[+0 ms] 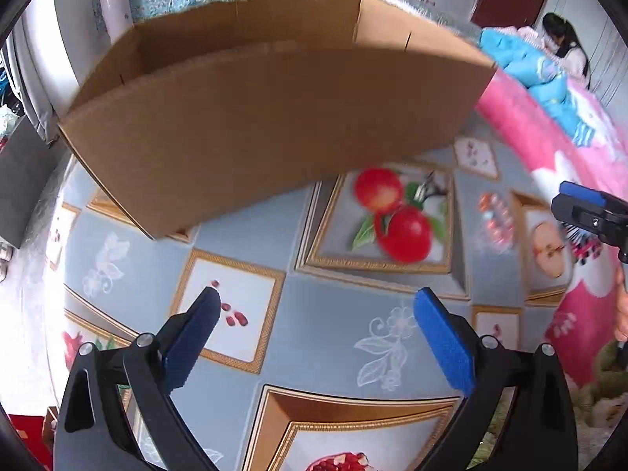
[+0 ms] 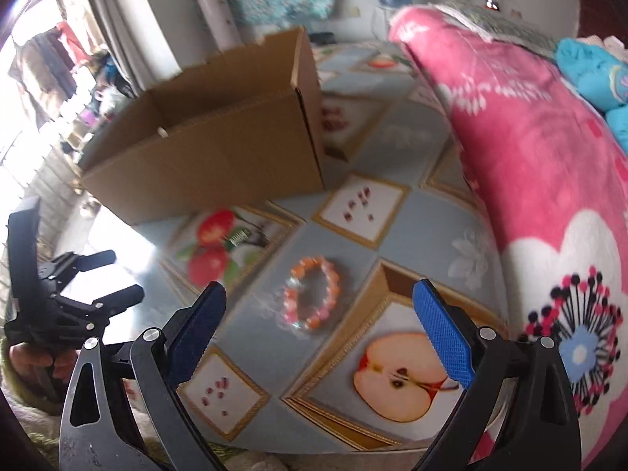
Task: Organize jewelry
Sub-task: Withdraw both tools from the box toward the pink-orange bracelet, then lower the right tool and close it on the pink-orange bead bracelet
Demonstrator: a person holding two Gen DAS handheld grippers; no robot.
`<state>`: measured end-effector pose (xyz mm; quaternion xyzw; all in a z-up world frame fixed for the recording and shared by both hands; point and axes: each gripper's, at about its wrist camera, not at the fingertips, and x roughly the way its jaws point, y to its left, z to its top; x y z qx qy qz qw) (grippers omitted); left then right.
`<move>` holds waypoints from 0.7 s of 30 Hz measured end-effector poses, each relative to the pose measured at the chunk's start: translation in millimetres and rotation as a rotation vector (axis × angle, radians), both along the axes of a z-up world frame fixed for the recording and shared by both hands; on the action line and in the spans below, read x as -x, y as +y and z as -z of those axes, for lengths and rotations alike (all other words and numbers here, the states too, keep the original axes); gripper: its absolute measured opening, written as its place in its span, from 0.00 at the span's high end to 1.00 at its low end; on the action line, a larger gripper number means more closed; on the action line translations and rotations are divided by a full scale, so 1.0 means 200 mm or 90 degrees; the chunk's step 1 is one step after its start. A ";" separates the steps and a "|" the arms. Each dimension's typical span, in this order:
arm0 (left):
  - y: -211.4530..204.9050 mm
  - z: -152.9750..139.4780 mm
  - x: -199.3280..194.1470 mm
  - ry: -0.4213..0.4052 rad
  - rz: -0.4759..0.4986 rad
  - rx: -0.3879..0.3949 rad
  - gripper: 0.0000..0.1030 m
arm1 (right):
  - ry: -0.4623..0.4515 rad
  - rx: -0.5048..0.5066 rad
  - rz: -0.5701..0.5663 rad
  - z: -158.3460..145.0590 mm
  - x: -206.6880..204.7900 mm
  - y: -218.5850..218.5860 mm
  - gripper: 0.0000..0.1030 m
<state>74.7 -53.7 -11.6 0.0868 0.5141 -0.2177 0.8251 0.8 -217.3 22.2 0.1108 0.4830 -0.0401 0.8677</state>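
While the left gripper (image 1: 316,306) hangs over the fruit-print mat (image 1: 329,310) with its blue fingers spread and nothing between them, the right gripper (image 2: 320,300) is likewise wide apart and empty. A beaded bracelet (image 2: 311,294) (orange and pink) lies on the mat just ahead of it, a small hair comb (image 2: 240,236) lies nearer the open cardboard box (image 2: 219,149).

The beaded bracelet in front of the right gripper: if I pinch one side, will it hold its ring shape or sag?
The bracelet is a loop of separate round beads, so it probably sags into an oval once lifted. The beads look glossy and may slip between the pads. It looks small and light, so a nudge would likely slide it across the smooth patterned mat.
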 end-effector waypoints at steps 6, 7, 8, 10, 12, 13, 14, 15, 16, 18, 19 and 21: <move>-0.04 0.11 0.00 -0.007 -0.005 -0.044 0.06 | 0.049 0.059 -0.016 0.14 0.02 0.10 0.11; -0.05 0.11 0.01 -0.016 0.000 -0.058 0.05 | 0.052 0.060 -0.018 0.15 0.02 0.11 0.11; -0.07 0.12 0.02 -0.025 0.003 -0.064 0.05 | 0.056 0.061 -0.018 0.17 0.02 0.11 0.11; -0.07 0.12 0.02 -0.029 -0.004 -0.060 0.05 | 0.066 0.071 -0.020 0.19 0.02 0.12 0.11; -0.06 0.12 0.03 -0.037 -0.009 -0.056 0.05 | 0.076 0.080 -0.027 0.21 0.02 0.14 0.11; -0.06 0.12 0.03 -0.039 -0.010 -0.055 0.05 | 0.078 0.086 -0.028 0.22 0.02 0.15 0.11; -0.05 0.12 0.03 -0.041 -0.011 -0.053 0.05 | 0.081 0.094 -0.030 0.22 0.03 0.16 0.10; -0.05 0.12 0.03 -0.042 -0.012 -0.053 0.05 | 0.083 0.099 -0.033 0.22 0.03 0.17 0.09; -0.05 0.12 0.02 -0.041 -0.015 -0.054 0.05 | 0.087 0.103 -0.036 0.22 0.03 0.18 0.08; -0.05 0.12 0.01 -0.037 -0.019 -0.056 0.05 | 0.099 0.118 -0.046 0.24 0.03 0.20 0.08; -0.05 0.12 0.02 -0.035 -0.020 -0.057 0.05 | 0.099 0.126 -0.049 0.24 0.03 0.21 0.08; -0.06 0.12 0.02 -0.031 -0.026 -0.059 0.05 | 0.101 0.121 -0.047 0.24 0.03 0.20 0.08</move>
